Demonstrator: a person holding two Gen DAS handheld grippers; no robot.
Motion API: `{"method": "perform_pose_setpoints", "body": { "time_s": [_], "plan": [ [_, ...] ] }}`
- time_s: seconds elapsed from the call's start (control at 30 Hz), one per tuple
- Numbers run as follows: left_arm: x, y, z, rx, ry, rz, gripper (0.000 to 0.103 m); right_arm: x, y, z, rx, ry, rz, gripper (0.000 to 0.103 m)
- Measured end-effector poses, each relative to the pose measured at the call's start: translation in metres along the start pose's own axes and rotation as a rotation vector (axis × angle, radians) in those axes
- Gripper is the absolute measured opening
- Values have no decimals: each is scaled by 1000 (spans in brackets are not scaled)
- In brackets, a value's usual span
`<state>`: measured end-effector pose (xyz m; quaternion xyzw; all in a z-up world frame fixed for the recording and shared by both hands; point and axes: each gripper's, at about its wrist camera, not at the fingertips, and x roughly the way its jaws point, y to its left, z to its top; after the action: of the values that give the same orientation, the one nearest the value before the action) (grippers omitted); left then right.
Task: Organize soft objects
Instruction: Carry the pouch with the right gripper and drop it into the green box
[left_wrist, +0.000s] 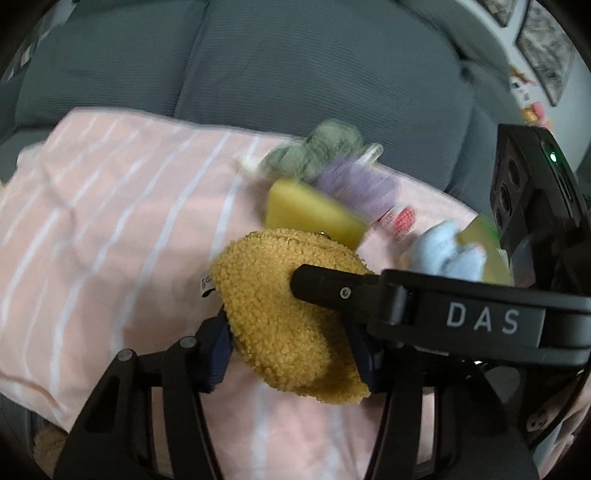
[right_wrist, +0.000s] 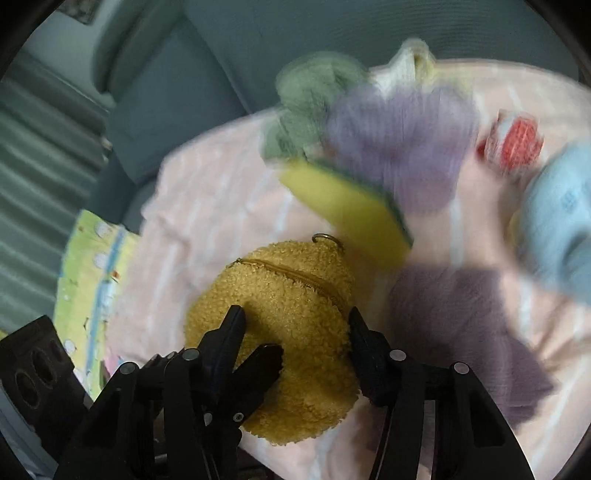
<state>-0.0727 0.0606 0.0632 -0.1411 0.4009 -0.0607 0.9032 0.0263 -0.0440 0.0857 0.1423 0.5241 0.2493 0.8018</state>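
Left wrist view: left gripper (left_wrist: 291, 343) clamps one fuzzy tan pouch (left_wrist: 284, 314) over the pink striped blanket (left_wrist: 110, 221); right gripper (left_wrist: 295, 282) fingertip presses it; one yellow sponge (left_wrist: 314, 214) behind.

Right wrist view: right gripper (right_wrist: 295, 321) straddles the pouch (right_wrist: 288, 332), both fingers touching; one purple cloth (right_wrist: 402, 147), one green plush (right_wrist: 314, 99).

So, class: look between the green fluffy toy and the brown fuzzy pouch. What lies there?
A yellow sponge lies between the green fluffy toy and the brown fuzzy pouch, clearest in the right wrist view.
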Motion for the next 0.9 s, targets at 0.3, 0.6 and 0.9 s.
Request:
{"method": "perform_pose_setpoints", "body": {
  "time_s": [0.3,0.6,0.9],
  "plan": [
    [-41,-77,40,146,-156,-117,53,-115,-15,7,26,-296,-16,57],
    [-45,-182,54,341,-218,-264,53,-217,-78,-17,182,-544,-70,57],
    [-12,-262,48,490,-170,-415,53,-258,-139,-50,347,-667,-163,57]
  ]
}}
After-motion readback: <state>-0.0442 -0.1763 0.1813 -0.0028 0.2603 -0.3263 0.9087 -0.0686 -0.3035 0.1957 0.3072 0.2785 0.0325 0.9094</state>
